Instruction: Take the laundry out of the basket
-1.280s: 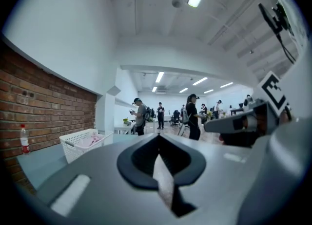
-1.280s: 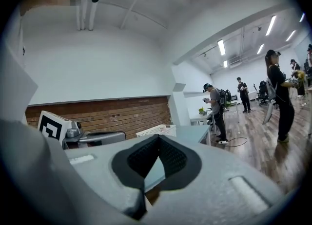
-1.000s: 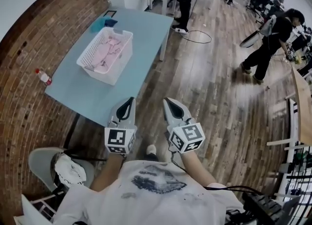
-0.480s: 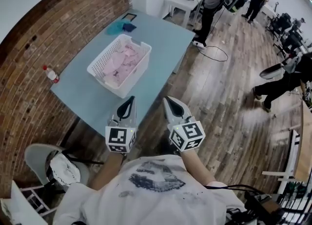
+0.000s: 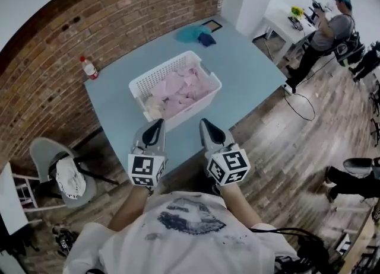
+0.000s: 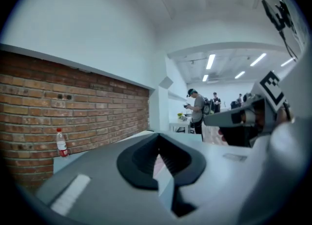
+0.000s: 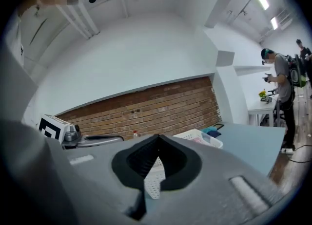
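A white slotted basket [image 5: 161, 67] full of pink laundry [image 5: 181, 89] stands in the middle of the light blue table [image 5: 243, 68]. Both grippers hover side by side just short of the basket's near wall, pointing at it. My left gripper [image 5: 158, 122] is shut and holds nothing. My right gripper [image 5: 203, 123] is shut and empty too. In the right gripper view the basket [image 7: 201, 137] shows beyond the closed jaw tips [image 7: 157, 139]. In the left gripper view a strip of pink shows past the closed tips [image 6: 158, 136].
A red-capped water bottle [image 5: 89, 67] stands at the table's left corner by the brick wall. A teal cloth [image 5: 191, 32] and a dark blue item [image 5: 206, 40] lie at the far end. A grey chair [image 5: 62, 172] with a white cloth stands left. A person [image 5: 332, 26] stands by a white table.
The whole view has swung round: table and basket have come from the upper left to straight ahead. Both grippers, still shut, now point at the basket from just short of it.
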### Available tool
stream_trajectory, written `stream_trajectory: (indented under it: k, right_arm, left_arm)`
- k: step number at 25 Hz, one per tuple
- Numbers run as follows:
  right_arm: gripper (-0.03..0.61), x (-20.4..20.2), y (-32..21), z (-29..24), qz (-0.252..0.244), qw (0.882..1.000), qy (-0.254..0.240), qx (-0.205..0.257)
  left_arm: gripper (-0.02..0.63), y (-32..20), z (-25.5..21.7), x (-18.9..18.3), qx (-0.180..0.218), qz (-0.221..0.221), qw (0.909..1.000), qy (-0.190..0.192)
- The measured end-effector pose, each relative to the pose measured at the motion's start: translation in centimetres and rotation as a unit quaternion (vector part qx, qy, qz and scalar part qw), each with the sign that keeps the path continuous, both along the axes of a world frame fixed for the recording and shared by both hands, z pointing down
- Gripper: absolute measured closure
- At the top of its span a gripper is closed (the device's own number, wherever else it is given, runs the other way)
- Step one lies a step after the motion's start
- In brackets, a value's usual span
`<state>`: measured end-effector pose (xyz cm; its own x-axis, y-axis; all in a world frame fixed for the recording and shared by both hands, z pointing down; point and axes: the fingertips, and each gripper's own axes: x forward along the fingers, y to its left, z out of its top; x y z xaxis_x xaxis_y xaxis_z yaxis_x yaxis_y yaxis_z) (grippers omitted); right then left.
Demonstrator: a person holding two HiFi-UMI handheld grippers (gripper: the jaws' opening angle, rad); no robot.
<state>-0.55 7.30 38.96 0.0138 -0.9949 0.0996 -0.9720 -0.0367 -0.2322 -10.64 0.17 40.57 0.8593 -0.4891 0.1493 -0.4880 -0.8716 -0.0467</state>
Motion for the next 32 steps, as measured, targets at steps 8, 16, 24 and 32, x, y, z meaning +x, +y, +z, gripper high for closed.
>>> stream_trajectory:
  k: [8, 16, 24, 32]
  right_arm:
    - [0.581, 9.8, -7.2, 0.4, -0.118, 0.993, -0.007, -0.012]
    - [0.581, 13.6, -11.5, 1.4, -0.18, 0.983, -0.019, -0.02]
    - [0.581, 13.2, -14.6, 2.8, -0.209, 0.977, -0.015, -0.035]
    - [0.581, 11.5, -18.1, 3.5, -0.208, 0.977, -0.003, -0.052]
  left_arm:
    - [0.623, -5.3, 0.3, 8.0, -0.01, -0.118, 0.9929, -0.018]
    - [0.623, -7.6, 0.7, 10.5, -0.013, -0.184, 0.9823, -0.033]
    - [0.623, -9.8, 1.9, 10.0, -0.021, -0.205, 0.9779, -0.034]
    - [0.623, -13.1, 2.6, 8.7, -0.026, -0.193, 0.9805, -0.023]
